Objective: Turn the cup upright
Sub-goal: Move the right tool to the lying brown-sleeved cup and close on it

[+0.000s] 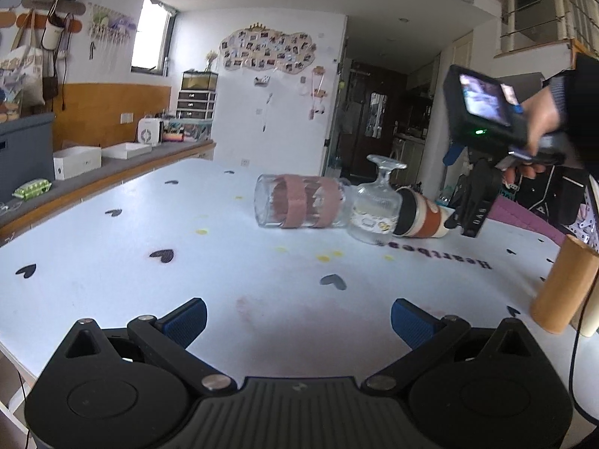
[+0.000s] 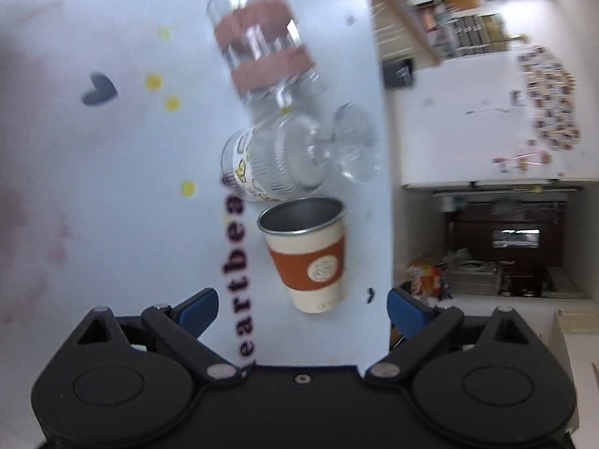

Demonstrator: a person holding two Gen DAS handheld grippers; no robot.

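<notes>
Both grippers' fingers (image 2: 406, 308) wide open, holding nothing; paper cup (image 2: 312, 258) on side, empty.

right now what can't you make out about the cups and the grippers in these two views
- Left wrist view: the paper cup is partly hidden behind the stemmed glass, and the right gripper overlaps its base; contact is unclear.
- Right wrist view: motion blur smears the taped glass and the logo on the paper cup's sleeve.
- Left wrist view: the cardboard tube is cut off by the edge.
- Left gripper: open, nothing hidden.
</notes>
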